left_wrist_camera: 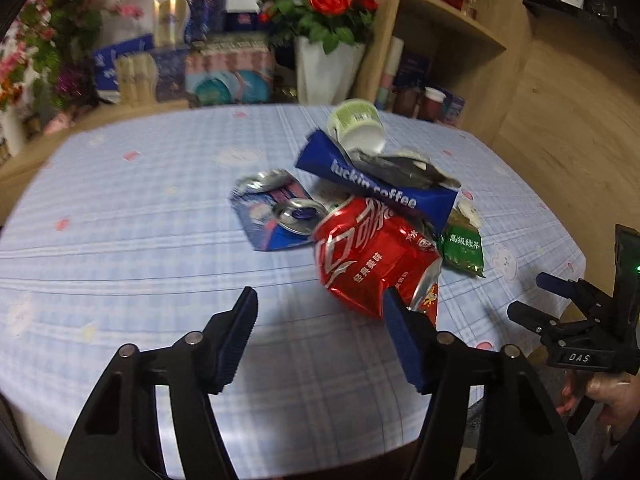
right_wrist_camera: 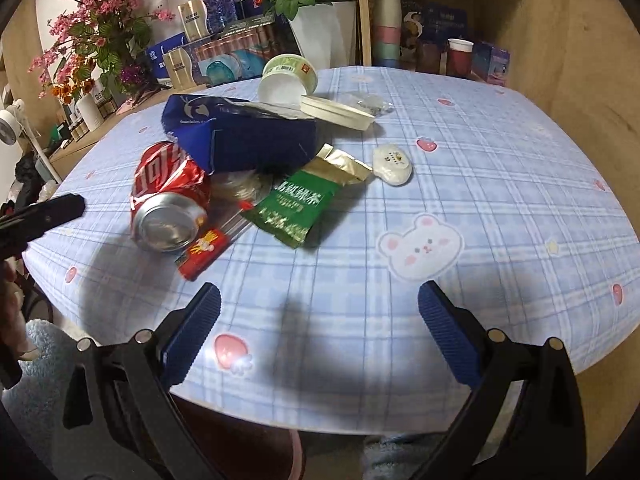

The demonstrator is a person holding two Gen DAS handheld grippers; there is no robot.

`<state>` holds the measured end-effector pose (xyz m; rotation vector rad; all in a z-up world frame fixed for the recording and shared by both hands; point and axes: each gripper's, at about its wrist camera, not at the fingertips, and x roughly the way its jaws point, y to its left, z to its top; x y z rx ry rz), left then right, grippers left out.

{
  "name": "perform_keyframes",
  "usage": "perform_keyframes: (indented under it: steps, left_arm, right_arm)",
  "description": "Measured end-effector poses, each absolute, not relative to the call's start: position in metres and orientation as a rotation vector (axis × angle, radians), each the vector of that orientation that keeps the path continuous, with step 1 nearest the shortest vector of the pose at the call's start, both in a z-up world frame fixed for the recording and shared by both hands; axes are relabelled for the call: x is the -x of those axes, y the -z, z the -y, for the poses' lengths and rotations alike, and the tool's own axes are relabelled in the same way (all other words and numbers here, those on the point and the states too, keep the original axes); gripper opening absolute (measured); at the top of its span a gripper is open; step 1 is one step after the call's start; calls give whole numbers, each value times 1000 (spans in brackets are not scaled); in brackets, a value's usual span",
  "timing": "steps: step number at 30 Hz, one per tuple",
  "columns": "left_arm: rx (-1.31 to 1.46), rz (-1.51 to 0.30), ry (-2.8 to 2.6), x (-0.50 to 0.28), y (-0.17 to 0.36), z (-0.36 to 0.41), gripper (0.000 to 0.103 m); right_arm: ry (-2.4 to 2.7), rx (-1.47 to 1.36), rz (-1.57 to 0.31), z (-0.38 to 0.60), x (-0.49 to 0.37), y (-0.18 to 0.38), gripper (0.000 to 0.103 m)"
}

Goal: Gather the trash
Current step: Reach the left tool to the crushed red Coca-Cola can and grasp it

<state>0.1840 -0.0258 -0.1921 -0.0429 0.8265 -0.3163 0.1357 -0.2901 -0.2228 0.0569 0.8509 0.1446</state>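
Note:
A heap of trash lies on the blue plaid tablecloth (left_wrist_camera: 132, 248) (right_wrist_camera: 500, 168). It holds a crushed red cola can (left_wrist_camera: 372, 252) (right_wrist_camera: 168, 196), a blue coffee bag (left_wrist_camera: 376, 184) (right_wrist_camera: 240, 136), a green tea packet (left_wrist_camera: 462, 250) (right_wrist_camera: 296, 208), a tipped white-and-green cup (left_wrist_camera: 356, 124) (right_wrist_camera: 288, 76) and a flattened blue can (left_wrist_camera: 272, 216). My left gripper (left_wrist_camera: 320, 300) is open just short of the red can, its right fingertip overlapping the can's lower edge. My right gripper (right_wrist_camera: 320, 290) stands open over bare cloth, in front of the tea packet.
A white lid (right_wrist_camera: 336, 112), a small white sachet (right_wrist_camera: 392, 164) and a red wrapper (right_wrist_camera: 200, 256) lie around the heap. Behind the table stand a white pot of red flowers (left_wrist_camera: 328, 68), boxes and a wooden shelf (left_wrist_camera: 452, 20). A hand holds the right gripper (left_wrist_camera: 532, 296).

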Motion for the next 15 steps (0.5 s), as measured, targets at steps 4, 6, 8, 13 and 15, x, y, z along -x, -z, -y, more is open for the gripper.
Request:
perform_keyframes:
  steps: [4, 6, 8, 13, 15]
  left_arm:
    - [103, -891, 351, -212, 211, 25, 57]
    - [141, -909, 369, -220, 215, 24, 57]
    - [172, -923, 397, -228, 218, 26, 57]
    - [234, -968, 418, -249, 232, 31, 57]
    - [293, -972, 435, -254, 235, 28, 57]
  right_arm:
    - [-134, -62, -859, 293, -142, 225, 97]
    - [-132, -57, -863, 293, -144, 226, 97]
    - [-131, -54, -870, 294, -147, 229, 97]
    - [-139, -66, -885, 294, -150, 233, 97]
    - [-141, -54, -882, 292, -150, 232, 97]
